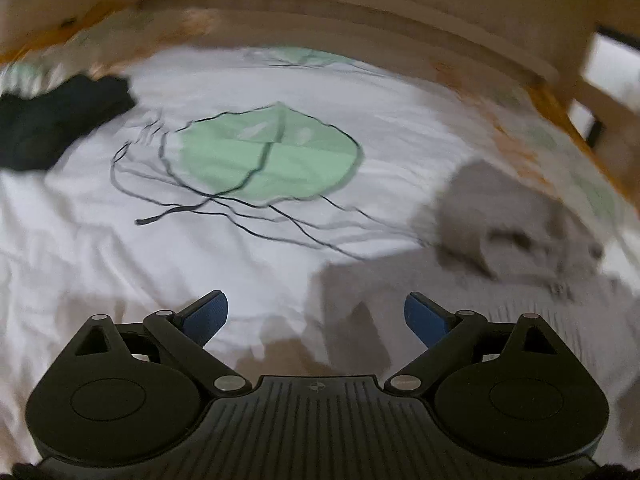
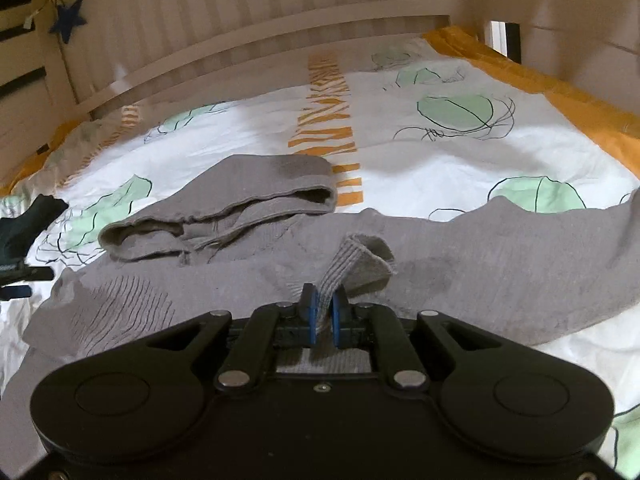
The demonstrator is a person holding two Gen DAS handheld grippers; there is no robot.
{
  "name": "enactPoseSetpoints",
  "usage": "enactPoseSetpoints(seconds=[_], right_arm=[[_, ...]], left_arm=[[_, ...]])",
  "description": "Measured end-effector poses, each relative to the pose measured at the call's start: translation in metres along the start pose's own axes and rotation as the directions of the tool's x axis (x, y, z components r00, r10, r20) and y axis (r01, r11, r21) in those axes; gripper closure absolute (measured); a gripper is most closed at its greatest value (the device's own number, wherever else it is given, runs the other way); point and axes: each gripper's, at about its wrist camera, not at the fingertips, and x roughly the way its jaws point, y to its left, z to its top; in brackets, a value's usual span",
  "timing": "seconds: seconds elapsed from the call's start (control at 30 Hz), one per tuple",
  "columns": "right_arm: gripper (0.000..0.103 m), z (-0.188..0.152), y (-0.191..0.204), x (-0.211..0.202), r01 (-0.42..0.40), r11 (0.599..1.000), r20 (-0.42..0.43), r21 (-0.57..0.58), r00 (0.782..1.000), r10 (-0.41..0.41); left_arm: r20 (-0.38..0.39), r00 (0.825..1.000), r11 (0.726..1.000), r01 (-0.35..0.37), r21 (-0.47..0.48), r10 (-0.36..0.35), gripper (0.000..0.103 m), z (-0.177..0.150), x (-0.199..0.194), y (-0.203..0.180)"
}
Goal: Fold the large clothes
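Note:
A grey knitted hoodie (image 2: 480, 264) lies spread across the bed, its hood (image 2: 224, 208) bunched at the far left. My right gripper (image 2: 325, 296) is shut on a ribbed cuff (image 2: 352, 264) of the hoodie, which stands up in a fold just beyond the blue pads. In the left wrist view, which is blurred, my left gripper (image 1: 316, 312) hangs open over the white bedding with nothing between its fingers. The grey hoodie (image 1: 500, 220) lies to its right, and one edge of the cloth reaches under the right finger.
The white duvet (image 2: 420, 152) has green leaf prints and orange stripes. A dark garment (image 1: 52, 124) lies at the far left, also seen as the dark garment (image 2: 24, 224) at that view's left edge. A wooden slatted bed frame (image 2: 240, 48) runs along the far side.

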Motion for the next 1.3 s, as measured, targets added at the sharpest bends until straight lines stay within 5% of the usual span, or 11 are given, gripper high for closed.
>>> enactPoseSetpoints(seconds=[0.13, 0.4, 0.57, 0.77, 0.97, 1.3], right_arm=[[0.079, -0.014, -0.009, 0.023, 0.029, 0.999, -0.087, 0.020, 0.996, -0.027], [0.053, -0.015, -0.016, 0.005, 0.066, 0.996, -0.051, 0.052, 0.997, -0.063], [0.049, -0.011, -0.004, -0.022, 0.119, 0.993, 0.071, 0.002, 0.990, -0.119], [0.049, 0.007, 0.023, -0.012, -0.010, 0.997, 0.060, -0.081, 0.998, 0.015], [0.049, 0.000, 0.030, 0.046, -0.003, 0.995, -0.102, -0.096, 0.995, -0.007], [0.049, 0.021, -0.014, -0.009, -0.063, 0.995, 0.007, 0.083, 0.998, 0.062]], left_arm=[[-0.103, 0.994, 0.999, -0.022, 0.044, 0.027, 0.003, -0.022, 0.026, -0.004], [-0.075, 0.997, 1.000, -0.005, -0.010, 0.004, 0.002, -0.016, 0.005, 0.000], [0.003, 0.996, 0.996, 0.085, -0.026, -0.085, 0.001, -0.009, -0.026, -0.021], [-0.031, 0.981, 0.981, 0.191, -0.022, -0.192, 0.001, -0.009, -0.019, -0.066], [-0.091, 0.982, 0.986, 0.165, -0.026, -0.167, 0.001, -0.031, 0.014, -0.094], [-0.037, 0.999, 0.990, 0.027, 0.135, -0.022, 0.000, -0.052, 0.023, -0.122]])
